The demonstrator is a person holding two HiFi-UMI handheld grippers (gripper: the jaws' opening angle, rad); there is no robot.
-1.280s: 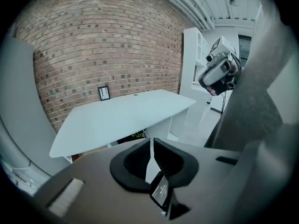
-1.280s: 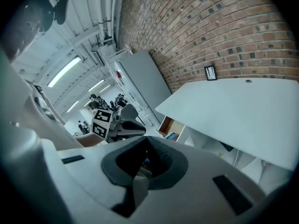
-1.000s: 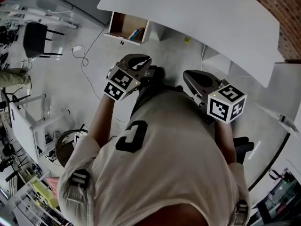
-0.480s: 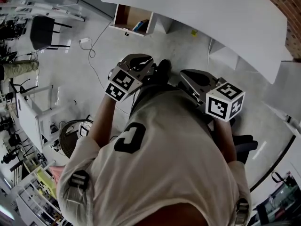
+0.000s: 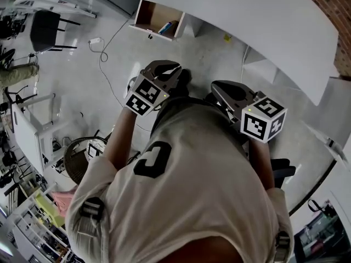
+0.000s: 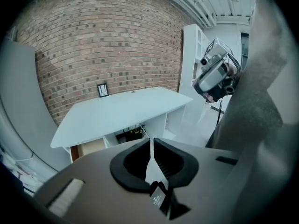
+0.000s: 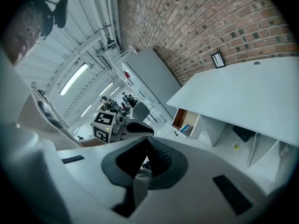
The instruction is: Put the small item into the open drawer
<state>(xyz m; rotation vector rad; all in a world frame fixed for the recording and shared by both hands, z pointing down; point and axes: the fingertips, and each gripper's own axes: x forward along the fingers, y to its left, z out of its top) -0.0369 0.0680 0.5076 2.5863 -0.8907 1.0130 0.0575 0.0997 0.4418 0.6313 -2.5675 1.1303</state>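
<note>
- Head view: a person in a pale shirt point(image 5: 181, 190) stands on a grey floor point(image 5: 109, 81) and faces a white desk point(image 5: 247, 15) on the far side. One gripper is in each hand, both held out in front of the body.
- Left gripper point(image 5: 164, 73): its marker cube point(image 5: 143, 95) faces up and its nose points toward the far left end of the desk. In the left gripper view the jaws are drawn nearly together, with only a thin slit between them.
- Small item point(image 6: 158, 196): dark, with a pale printed label, it is pinched in that slit at the near end of the jaws. It is too small to identify further. It is well apart from the drawer and not in it.
- Right gripper point(image 5: 225, 91): it is level with the left one and just right of it, and it carries its own marker cube point(image 5: 263, 118). In the right gripper view its jaws are pressed together at the tips, with nothing between them.
- Drawer point(image 5: 151, 15): it is pulled out under the far left end of the desk, showing a brown wooden inside. A blue object point(image 5: 169, 27) already lies in it toward the right.
- Floor near the desk: a pale cable point(image 5: 104, 53) trails left of the drawer, and a small yellow scrap point(image 5: 226, 38) lies under the desk.
- Far left: a black chair point(image 5: 44, 29).
- Behind the desk, in the left gripper view: a brick wall point(image 6: 107, 41) with a small framed picture point(image 6: 103, 90).
</note>
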